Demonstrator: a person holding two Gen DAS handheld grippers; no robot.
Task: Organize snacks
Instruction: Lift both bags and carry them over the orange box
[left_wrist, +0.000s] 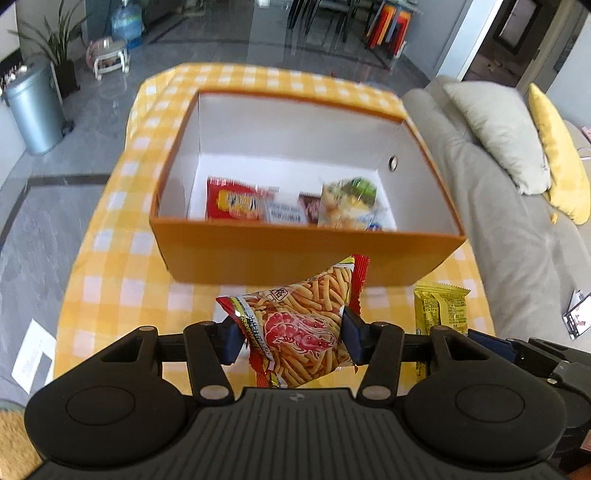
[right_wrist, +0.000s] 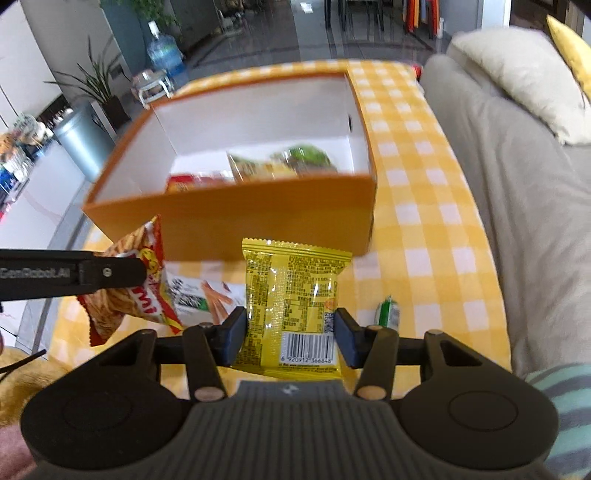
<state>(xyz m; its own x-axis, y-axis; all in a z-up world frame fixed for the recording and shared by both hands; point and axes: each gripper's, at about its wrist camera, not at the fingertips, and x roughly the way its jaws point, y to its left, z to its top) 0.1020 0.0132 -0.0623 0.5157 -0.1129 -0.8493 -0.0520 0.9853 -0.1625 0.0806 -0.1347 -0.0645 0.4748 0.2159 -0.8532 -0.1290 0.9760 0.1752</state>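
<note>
Two gripped packets (left_wrist: 299, 325) (near box (left_wrist: 306, 254))

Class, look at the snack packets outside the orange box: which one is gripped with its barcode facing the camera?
The yellow packet in the right gripper. The left gripper holds the red shrimp-stick bag, picture side showing.

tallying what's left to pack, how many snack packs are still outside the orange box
4: shrimp stick bag in the left jaws, yellow packet in the right jaws, white pack and small green pack on the tablecloth. Others may be hidden.
</note>
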